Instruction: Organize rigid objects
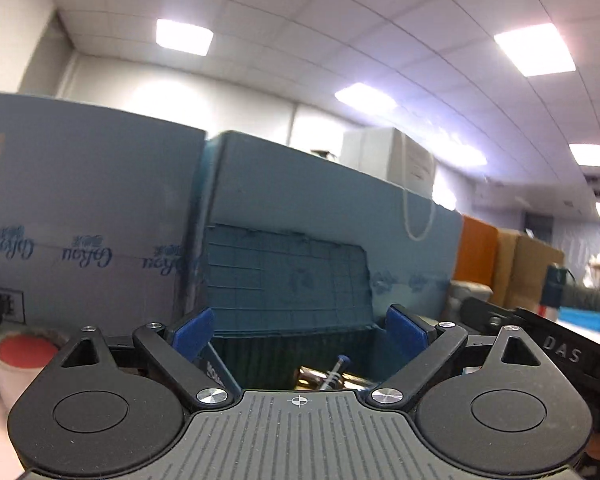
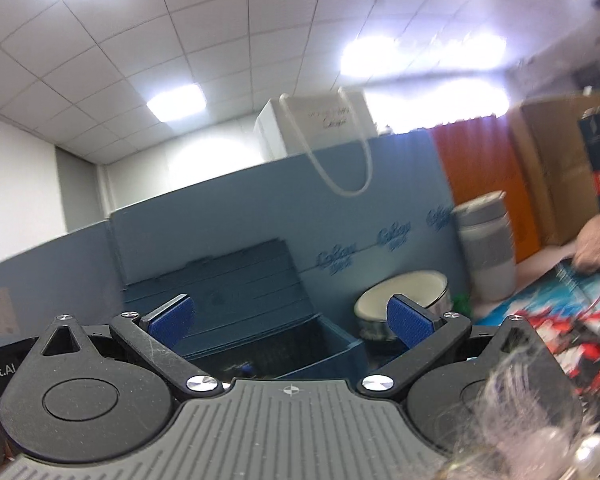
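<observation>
At twelve o'clock ahead of the left gripper (image 1: 300,332), the open blue storage box (image 1: 292,280) holds small metal pieces and a blue-capped pin (image 1: 336,372). Its fingers (image 1: 192,330) stand wide apart, empty. The right gripper (image 2: 288,320), likewise spread and empty, faces the box with a white bowl (image 2: 404,292) at two o'clock. Both views blur; hasty swings risk clipping the box rim or bowl.

Bright ceiling panels (image 1: 185,36); glare, blur, fisheye warp
</observation>
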### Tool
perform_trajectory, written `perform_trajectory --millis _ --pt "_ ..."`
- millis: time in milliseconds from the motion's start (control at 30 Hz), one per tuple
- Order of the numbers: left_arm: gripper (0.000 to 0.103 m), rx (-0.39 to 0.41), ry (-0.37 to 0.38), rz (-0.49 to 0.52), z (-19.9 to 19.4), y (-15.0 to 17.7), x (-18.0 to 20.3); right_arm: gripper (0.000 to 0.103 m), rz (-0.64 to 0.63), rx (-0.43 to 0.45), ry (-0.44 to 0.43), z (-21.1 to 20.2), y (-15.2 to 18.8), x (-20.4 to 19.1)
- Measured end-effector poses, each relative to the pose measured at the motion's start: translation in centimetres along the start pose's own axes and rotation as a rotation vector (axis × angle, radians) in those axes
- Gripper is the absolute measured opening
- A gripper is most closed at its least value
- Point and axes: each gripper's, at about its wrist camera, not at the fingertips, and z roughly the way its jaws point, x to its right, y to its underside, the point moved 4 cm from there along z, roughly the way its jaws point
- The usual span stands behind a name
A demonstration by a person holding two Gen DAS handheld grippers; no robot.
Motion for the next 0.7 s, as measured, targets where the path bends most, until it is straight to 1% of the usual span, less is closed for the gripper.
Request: perform_trajectory --millis 67,133,200,300,333,400,467,533,600,700 --pt "0.101 0.037 -0.037 -0.029 0.1 0.5 -0.4 0.103 -0.039 0.023 0.052 0.0 0.2 0.4" --pt "0.102 0.06 -0.053 -0.058 0.1 0.9 -0.6 0.103 -0.055 0.036 0.092 0.1 0.5 0.8" --pt "0.103 0.061 -0.054 -0.048 0.4 1.1 -0.4 0.103 -0.087 0.036 0.121 0.3 0.8 0.9" --pt "0.103 0.108 -0.072 -0.016 0.0 1.8 0.1 0.103 -0.144 0.062 0.146 0.3 1.3 0.6" --pt "0.103 0.118 -0.08 0.003 0.0 1.9 0.3 0.103 -0.161 0.072 0.151 0.3 1.5 0.5" --pt "0.103 0.111 -0.083 0.026 0.2 2.1 0.5 0.103 -0.185 0.089 0.151 -0.1 1.8 0.2" --pt "0.103 0.111 -0.087 0.017 0.1 2.2 0.4 0.103 -0.202 0.099 0.144 -0.3 2.1 0.0" --pt "0.103 0.119 -0.105 0.006 -0.2 2.2 0.1 0.103 -0.218 0.098 0.136 -0.4 2.4 -0.3" --pt "0.103 0.139 -0.132 0.016 -0.5 2.3 0.2 0.103 -0.214 0.103 0.112 -0.6 2.4 -0.3" --pt "0.103 0.15 -0.132 0.047 -0.7 2.4 0.6 0.103 -0.214 0.108 0.098 -0.9 2.4 -0.5"
